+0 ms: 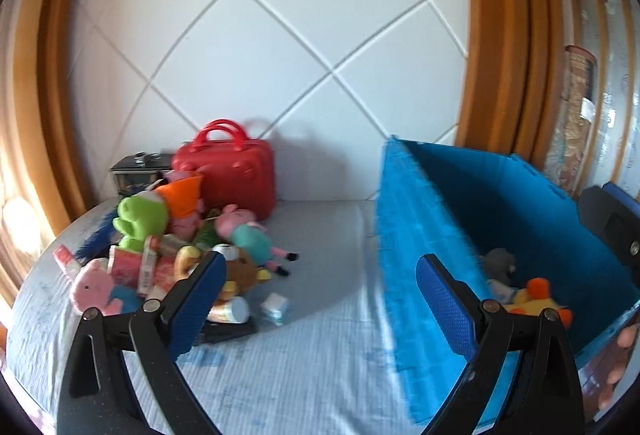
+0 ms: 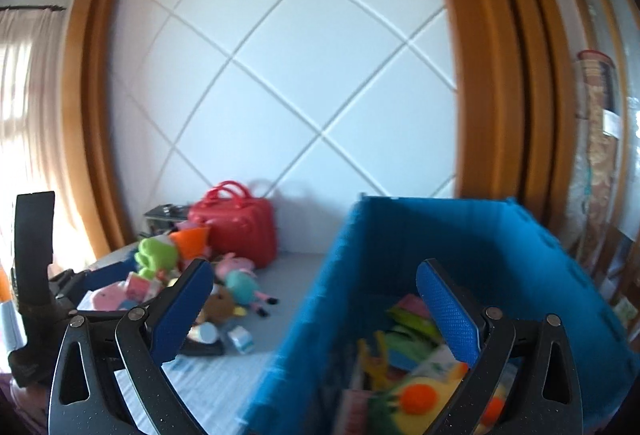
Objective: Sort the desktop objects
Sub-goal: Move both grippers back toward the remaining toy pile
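Note:
A heap of toys lies on the pale blue cloth (image 1: 320, 355) at the left: a green frog plush (image 1: 140, 215), a pink pig plush (image 1: 96, 287), a pig doll in a teal dress (image 1: 248, 235), snack packets and a small white bottle (image 1: 234, 309). At the right stands a blue bin (image 1: 420, 235) with a grey plush (image 1: 500, 263) and a yellow-orange plush (image 1: 532, 299) inside. My left gripper (image 1: 320, 275) is open and empty, between heap and bin. My right gripper (image 2: 314, 275) is open and empty, over the near left wall of the bin (image 2: 340, 295), above a yellow-orange plush (image 2: 420, 395) and green packets (image 2: 412, 323).
A red hard case (image 1: 228, 175) and a dark metal box (image 1: 136, 171) stand against the white padded wall behind the heap. Wooden frames flank the wall. A person's fingers (image 1: 620, 355) show at the right edge. The left hand-held device (image 2: 36, 255) rises at the right view's left edge.

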`<action>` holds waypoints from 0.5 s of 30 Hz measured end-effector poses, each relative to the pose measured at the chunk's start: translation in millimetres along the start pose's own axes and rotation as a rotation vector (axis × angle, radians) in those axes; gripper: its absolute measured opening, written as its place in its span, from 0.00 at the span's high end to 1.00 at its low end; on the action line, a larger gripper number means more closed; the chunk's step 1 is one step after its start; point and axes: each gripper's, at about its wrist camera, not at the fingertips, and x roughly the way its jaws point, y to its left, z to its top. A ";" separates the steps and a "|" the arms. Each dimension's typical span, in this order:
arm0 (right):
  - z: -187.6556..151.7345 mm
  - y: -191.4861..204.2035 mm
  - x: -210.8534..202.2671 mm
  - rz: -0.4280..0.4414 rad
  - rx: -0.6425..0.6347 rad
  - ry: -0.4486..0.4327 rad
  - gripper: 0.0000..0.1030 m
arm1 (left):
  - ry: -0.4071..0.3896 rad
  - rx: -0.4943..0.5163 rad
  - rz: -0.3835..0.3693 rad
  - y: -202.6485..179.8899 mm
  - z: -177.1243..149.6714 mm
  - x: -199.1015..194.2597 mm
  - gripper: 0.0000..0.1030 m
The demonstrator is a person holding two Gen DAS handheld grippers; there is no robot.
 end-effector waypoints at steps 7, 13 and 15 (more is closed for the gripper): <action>-7.2 75.0 51.1 0.035 -0.023 0.048 0.00 | 0.076 -0.039 0.068 100.6 -15.7 31.7 0.06; -39.9 111.9 116.4 -0.015 -0.030 0.198 0.00 | 0.223 -0.107 0.079 186.2 -40.0 84.2 0.06; -56.8 115.9 138.6 -0.040 -0.027 0.256 0.00 | 0.265 -0.120 0.085 208.0 -52.3 102.9 0.06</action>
